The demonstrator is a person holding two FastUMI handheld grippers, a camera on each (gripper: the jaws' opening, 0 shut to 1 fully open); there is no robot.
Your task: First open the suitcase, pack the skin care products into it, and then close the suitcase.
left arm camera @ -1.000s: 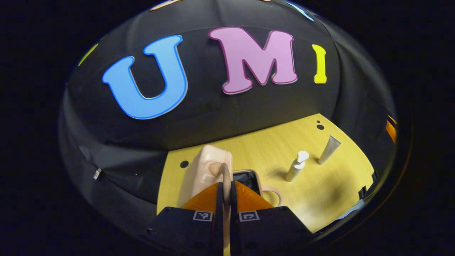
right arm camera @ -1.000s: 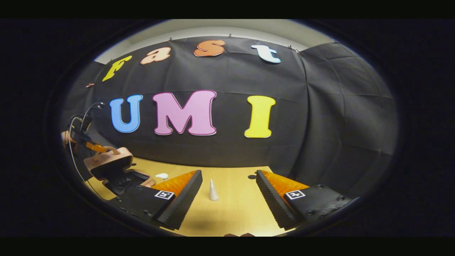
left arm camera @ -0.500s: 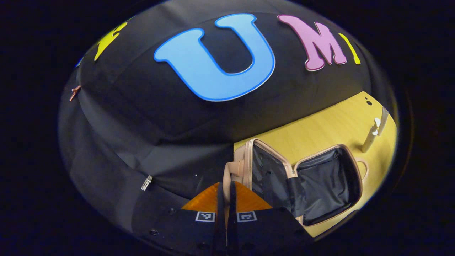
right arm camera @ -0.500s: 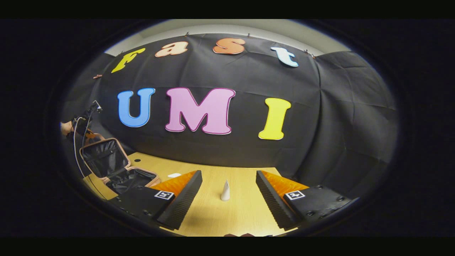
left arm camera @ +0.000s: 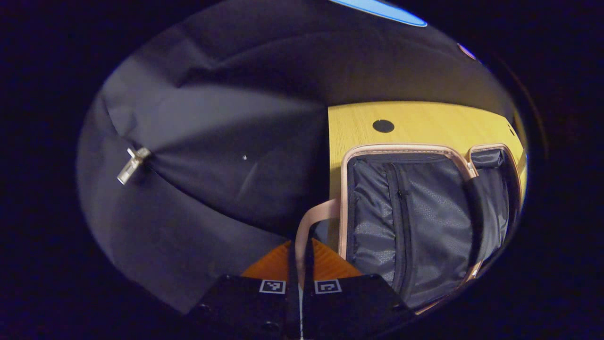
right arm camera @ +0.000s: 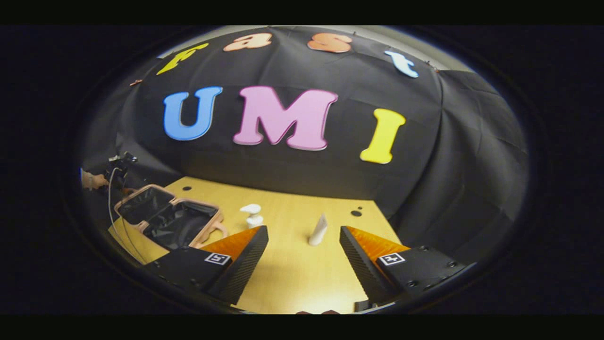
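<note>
The pink suitcase [left arm camera: 406, 208] lies wide open on the wooden table, its black lining facing up; it also appears far left in the right gripper view as the suitcase [right arm camera: 170, 219]. My left gripper [left arm camera: 300, 248] is shut on the pink lid handle [left arm camera: 314, 219], off the table's left edge. My right gripper [right arm camera: 304, 257] hovers open above the table, nothing between its fingers. A white pump bottle [right arm camera: 252, 215] stands just right of the suitcase. A pale tube [right arm camera: 318, 230] stands upright ahead of the right gripper.
The wooden table [right arm camera: 292, 278] has small dark holes, one hole [left arm camera: 383, 125] behind the suitcase. Black cloth hangs behind and to the left of the table. A hand [right arm camera: 92, 180] holds the left gripper at the far left of the right gripper view.
The lid swung from half raised to fully laid back, drawn leftward by my left gripper on its handle. My right gripper's view tilted downward, bringing the bottle and tube closer to centre.
</note>
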